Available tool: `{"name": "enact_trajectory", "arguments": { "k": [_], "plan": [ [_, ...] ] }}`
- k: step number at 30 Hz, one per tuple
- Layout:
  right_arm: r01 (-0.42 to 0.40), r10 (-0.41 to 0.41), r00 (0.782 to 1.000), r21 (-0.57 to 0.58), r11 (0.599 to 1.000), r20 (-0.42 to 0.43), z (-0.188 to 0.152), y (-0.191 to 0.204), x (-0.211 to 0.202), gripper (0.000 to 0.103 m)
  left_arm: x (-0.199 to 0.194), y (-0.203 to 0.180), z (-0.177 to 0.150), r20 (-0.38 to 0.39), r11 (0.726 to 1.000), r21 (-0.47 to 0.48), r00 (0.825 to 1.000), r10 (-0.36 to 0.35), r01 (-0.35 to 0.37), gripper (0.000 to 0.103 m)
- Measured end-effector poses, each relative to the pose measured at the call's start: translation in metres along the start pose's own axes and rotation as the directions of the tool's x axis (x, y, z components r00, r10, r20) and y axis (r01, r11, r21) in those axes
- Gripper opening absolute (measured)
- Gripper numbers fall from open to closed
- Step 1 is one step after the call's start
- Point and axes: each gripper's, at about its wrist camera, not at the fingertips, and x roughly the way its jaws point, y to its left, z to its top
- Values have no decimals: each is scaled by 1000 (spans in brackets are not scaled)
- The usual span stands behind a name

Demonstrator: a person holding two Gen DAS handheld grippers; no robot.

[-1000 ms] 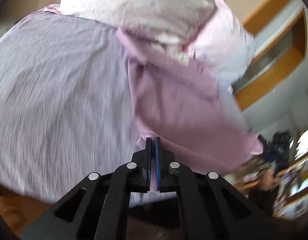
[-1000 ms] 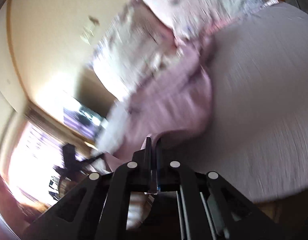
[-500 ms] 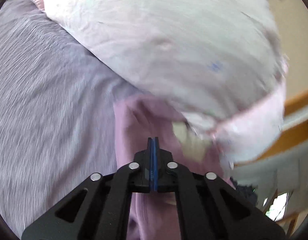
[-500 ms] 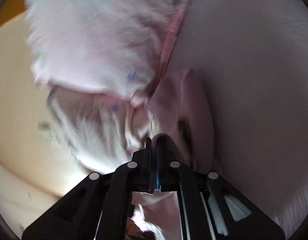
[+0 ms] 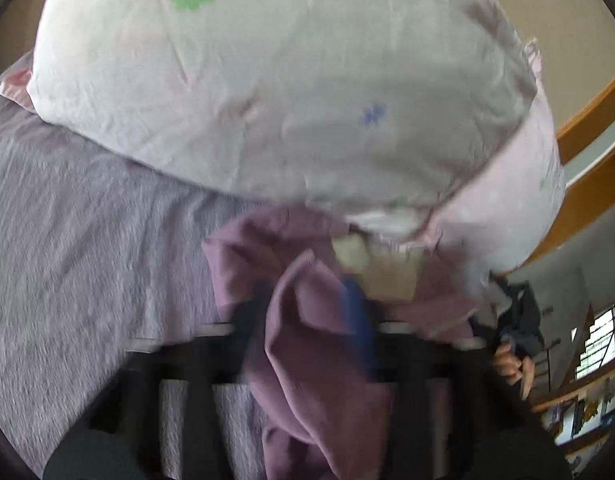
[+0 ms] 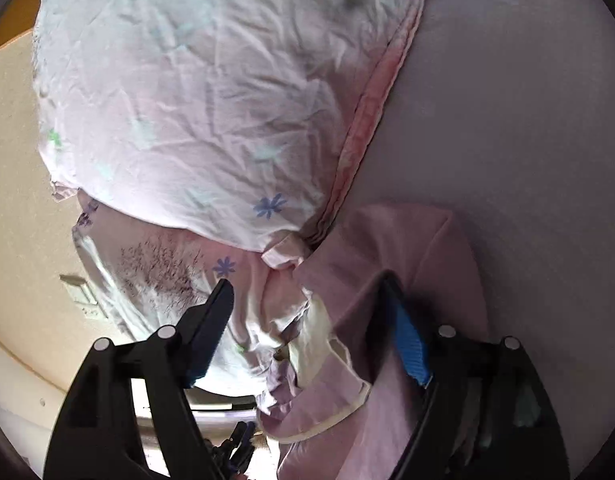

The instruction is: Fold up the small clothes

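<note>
A small mauve-pink garment (image 5: 303, 320) lies on the lilac bed sheet (image 5: 87, 264) next to a white flowered pillow (image 5: 267, 80). In the left wrist view my left gripper (image 5: 307, 320) is blurred; its fingers stand apart with the garment's fold draped loosely between them. In the right wrist view the garment (image 6: 391, 256) lies bunched with a cream collar edge showing. My right gripper (image 6: 307, 312) is wide open, with the cloth between and over its fingers, the blue-padded right fingertip (image 6: 407, 340) partly covered.
The pillow (image 6: 211, 92) with a pink trim fills the space ahead of both grippers. The lilac sheet (image 6: 527, 140) stretches to the right. A beige wall and wooden trim (image 5: 587, 120) lie beyond the bed edge.
Both grippers were shut on the garment and carried it toward the pillow. Now both have opened and let the cloth go.
</note>
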Motion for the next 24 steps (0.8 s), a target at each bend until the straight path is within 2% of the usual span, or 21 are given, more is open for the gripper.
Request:
{"name": "enact_trajectory", "arguments": {
  "k": [2,6,9,12,13,16,18,19,20,22,24],
  "plan": [
    [13,-13,1000,-20,1000,-9,-5,4,2,75,6,-6,0,-7,1000,15,1000,-5,5,58],
    [23,-24,999,-35,999,-27,-9,7,7,75,18,-11,1,-41,999,43,999,33,-31,58],
    [20,-20,999,-25,1000,-27,-6,4,6,75,27,-12,0,-60,997,59,997,52,-49,51],
    [62,-65,996,-52,997,-55,-5,7,0,73,41,-20,3,-72,985,124,989,131,-121,21],
    [85,-89,994,-64,994,-63,-5,9,-2,71,44,-22,3,-78,980,145,986,151,-138,2],
    [129,-136,987,-80,988,-83,-4,11,-11,69,48,-27,3,-79,975,172,984,160,-144,2],
    [174,-184,979,-104,979,-91,-3,13,-8,62,49,-29,2,-73,973,177,984,160,-145,2],
    [190,-200,976,-114,975,-88,-3,14,-6,50,51,-29,2,-73,974,176,985,157,-142,2],
    [216,-228,970,-131,967,-86,-3,15,-3,29,53,-30,1,-72,974,175,985,158,-143,2],
    [245,-262,959,-141,959,-112,-3,13,13,2,54,-29,1,-51,972,170,983,176,-165,2],
    [220,-232,968,-128,967,-91,2,16,17,2,48,-23,8,-7,977,129,985,173,-171,2]
  ]
}}
